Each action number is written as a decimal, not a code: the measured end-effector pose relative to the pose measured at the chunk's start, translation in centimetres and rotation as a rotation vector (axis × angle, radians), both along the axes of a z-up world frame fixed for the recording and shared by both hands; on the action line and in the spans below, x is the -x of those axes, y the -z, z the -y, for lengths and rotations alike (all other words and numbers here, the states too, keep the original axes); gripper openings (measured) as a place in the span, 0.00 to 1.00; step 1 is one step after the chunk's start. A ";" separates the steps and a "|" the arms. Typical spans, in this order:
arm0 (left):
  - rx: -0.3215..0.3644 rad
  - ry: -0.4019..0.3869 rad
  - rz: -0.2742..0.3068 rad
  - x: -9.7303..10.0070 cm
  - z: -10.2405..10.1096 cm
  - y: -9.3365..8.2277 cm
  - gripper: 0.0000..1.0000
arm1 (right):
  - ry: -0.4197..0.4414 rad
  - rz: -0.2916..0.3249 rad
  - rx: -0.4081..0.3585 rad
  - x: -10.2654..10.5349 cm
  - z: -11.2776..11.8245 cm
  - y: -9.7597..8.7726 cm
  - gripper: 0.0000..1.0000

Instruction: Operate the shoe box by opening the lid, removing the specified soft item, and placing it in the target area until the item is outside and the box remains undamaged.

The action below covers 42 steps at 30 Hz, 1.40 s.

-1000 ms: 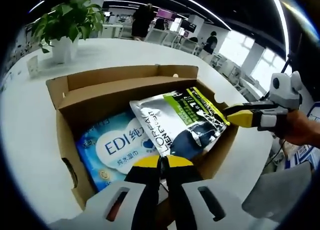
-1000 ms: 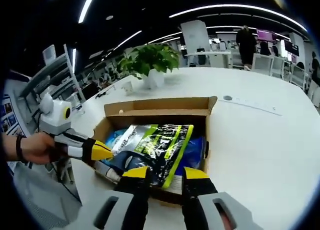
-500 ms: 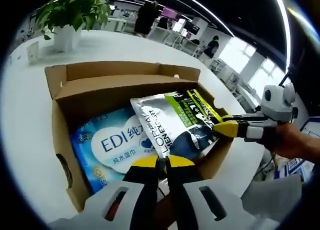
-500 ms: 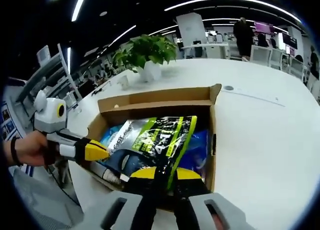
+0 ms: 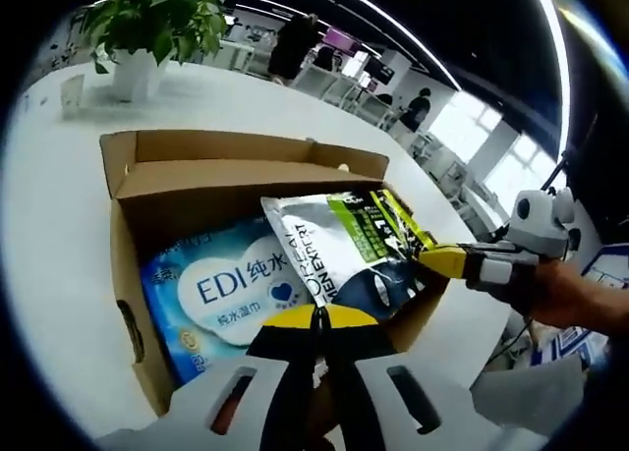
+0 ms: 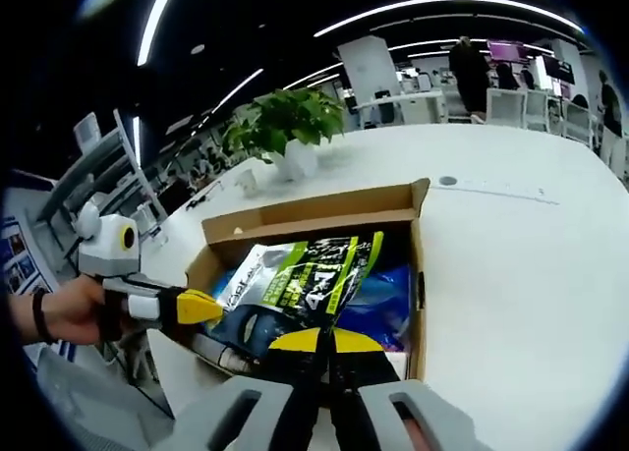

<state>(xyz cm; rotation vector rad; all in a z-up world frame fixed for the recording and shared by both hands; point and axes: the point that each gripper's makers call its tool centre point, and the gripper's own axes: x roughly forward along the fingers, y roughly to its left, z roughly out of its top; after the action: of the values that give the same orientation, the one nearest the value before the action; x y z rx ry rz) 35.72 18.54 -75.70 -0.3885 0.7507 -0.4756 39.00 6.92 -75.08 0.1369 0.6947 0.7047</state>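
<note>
An open cardboard shoe box (image 5: 226, 142) (image 6: 314, 205) stands on a white table. Inside lies a blue wet-wipes pack (image 5: 226, 284) (image 6: 383, 296). On top of it, tilted, rests a silver, green and black soft pouch (image 5: 339, 243) (image 6: 303, 270). My left gripper (image 5: 316, 318) is shut, its yellow tips meeting on the pouch's near edge; in the right gripper view the left gripper (image 6: 218, 309) comes in from the left at the box wall. My right gripper (image 6: 321, 338) is shut on the pouch's opposite edge, and the right gripper (image 5: 425, 257) also enters the left gripper view.
A potted plant (image 5: 147, 28) (image 6: 285, 122) and a small card (image 5: 71, 92) stand on the table (image 6: 511, 264) beyond the box. A hand (image 5: 560, 294) holds the right gripper. Desks, chairs and people are far behind.
My right gripper, open around the pouch's edge a second ago, has shut on it. The left gripper has stayed shut. Both views have shifted slightly.
</note>
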 end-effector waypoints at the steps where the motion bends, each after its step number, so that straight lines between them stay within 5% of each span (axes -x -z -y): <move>1: -0.002 0.002 0.005 0.0 0.1 -0.2 0.00 | 0.000 0.007 -0.007 0.1 0.1 -0.4 0.00; 11: -0.009 0.062 0.068 -0.2 2.9 -2.8 0.00 | 0.036 0.059 -0.020 0.7 3.0 -2.6 0.00; 21: -0.019 0.184 0.110 0.1 8.6 -4.1 0.00 | 0.127 0.077 -0.022 1.8 8.7 -3.6 0.00; 42: -0.097 0.435 0.127 1.8 20.7 -3.2 0.00 | 0.310 0.025 0.001 5.7 20.6 -1.6 0.00</move>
<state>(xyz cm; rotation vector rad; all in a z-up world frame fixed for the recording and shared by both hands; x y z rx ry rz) 33.96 -2.20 -72.54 -0.0990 0.7317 -0.8606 33.35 -13.67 -73.52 0.2291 0.6329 0.4085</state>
